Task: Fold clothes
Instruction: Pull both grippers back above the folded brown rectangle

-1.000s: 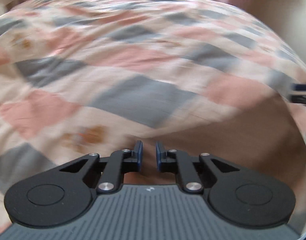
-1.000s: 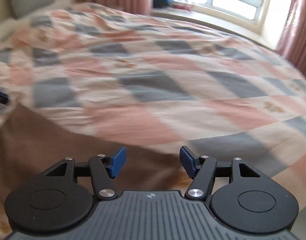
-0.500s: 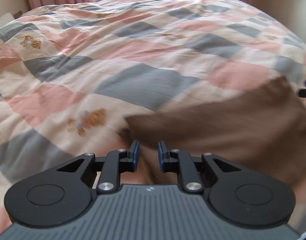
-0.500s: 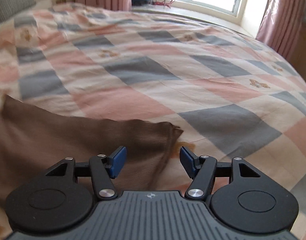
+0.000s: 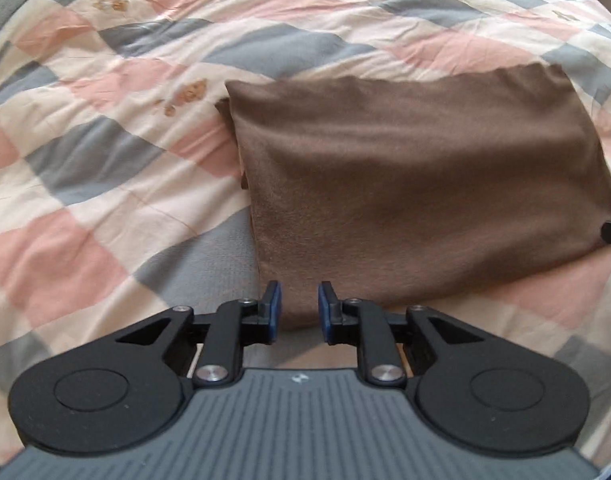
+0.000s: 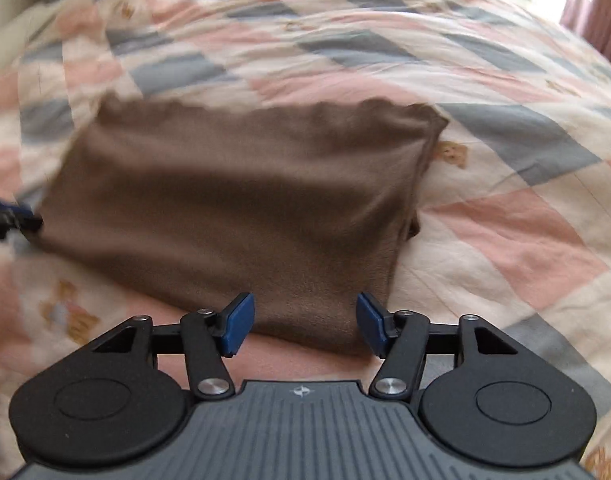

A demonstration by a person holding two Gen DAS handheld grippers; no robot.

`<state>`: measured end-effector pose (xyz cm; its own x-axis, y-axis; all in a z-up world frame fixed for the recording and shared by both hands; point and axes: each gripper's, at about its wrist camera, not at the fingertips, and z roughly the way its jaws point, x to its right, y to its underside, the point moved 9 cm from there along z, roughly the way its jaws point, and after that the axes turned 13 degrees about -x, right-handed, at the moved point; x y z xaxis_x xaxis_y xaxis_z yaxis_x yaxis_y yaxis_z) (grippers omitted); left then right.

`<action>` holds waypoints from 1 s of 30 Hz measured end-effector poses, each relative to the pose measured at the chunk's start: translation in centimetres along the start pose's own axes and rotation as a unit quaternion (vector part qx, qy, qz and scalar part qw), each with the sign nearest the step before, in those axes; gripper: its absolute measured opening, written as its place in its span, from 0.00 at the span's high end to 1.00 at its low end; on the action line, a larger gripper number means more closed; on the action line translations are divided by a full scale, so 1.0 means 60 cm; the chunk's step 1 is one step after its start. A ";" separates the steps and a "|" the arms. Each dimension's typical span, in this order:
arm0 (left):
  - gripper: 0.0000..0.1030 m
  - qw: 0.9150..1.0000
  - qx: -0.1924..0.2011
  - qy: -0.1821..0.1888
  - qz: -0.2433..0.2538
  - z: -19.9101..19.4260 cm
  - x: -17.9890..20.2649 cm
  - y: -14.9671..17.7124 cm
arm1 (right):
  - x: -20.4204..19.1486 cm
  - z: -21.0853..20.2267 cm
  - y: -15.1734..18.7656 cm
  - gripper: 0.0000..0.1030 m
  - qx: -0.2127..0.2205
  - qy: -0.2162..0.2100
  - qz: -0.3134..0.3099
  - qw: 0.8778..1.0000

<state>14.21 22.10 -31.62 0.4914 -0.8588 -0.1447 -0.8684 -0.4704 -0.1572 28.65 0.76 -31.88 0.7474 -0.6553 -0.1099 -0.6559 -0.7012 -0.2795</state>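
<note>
Now laid flat on bed (image 5: 105, 184), soft limp brown cloth (image 5: 417, 184); left claw (image 5: 298, 312) opening, right claw (image 6: 303, 326) wide, both empty; best gripped at corners.

Each handheld gripper, the left gripper (image 5: 298, 307) and the right gripper (image 6: 304, 324), is built the same: a grey ribbed housing marked with a small white emblem, flanked by two round black discs. Black linkage arms pinned with silver screws carry fingers faced with blue pads (image 6: 237, 322).
</note>
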 end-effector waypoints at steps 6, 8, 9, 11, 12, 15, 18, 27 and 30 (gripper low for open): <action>0.66 0.999 -0.013 -0.020 -0.028 -0.057 0.041 0.023 | 0.005 -0.067 -0.007 0.18 0.016 -0.053 0.079 0.995; 0.64 0.999 -0.028 -0.023 -0.035 -0.057 0.054 0.041 | 0.013 -0.071 0.004 0.15 0.011 -0.054 0.092 0.994; 0.64 0.998 -0.037 -0.024 -0.040 -0.056 0.061 0.051 | 0.016 -0.070 0.013 0.14 0.005 -0.052 0.097 0.994; 0.64 0.998 -0.048 -0.023 -0.045 -0.055 0.072 0.069 | 0.018 -0.068 0.033 0.13 -0.009 -0.048 0.104 0.993; 0.64 0.997 -0.049 -0.022 -0.047 -0.057 0.077 0.075 | 0.018 -0.068 0.042 0.12 -0.016 -0.046 0.106 0.993; 0.62 0.998 -0.049 -0.022 -0.044 -0.067 0.089 0.088 | 0.015 -0.068 0.068 0.11 -0.028 -0.043 0.108 0.993; 0.61 0.998 -0.042 -0.025 -0.041 -0.079 0.098 0.093 | 0.012 -0.078 0.079 0.09 -0.025 -0.042 0.106 0.993; 0.59 0.998 -0.032 -0.035 -0.035 -0.097 0.113 0.091 | 0.021 -0.098 0.083 0.06 -0.009 -0.050 0.109 0.993; 0.59 0.998 -0.037 -0.036 -0.033 -0.096 0.119 0.094 | 0.028 -0.094 0.088 0.06 -0.014 -0.052 0.114 0.992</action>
<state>12.43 12.12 -27.91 0.5483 -0.8102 -0.2071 -0.8356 -0.5409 -0.0960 25.82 -5.65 -28.14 0.5850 -0.7661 -0.2662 -0.8109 -0.5465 -0.2092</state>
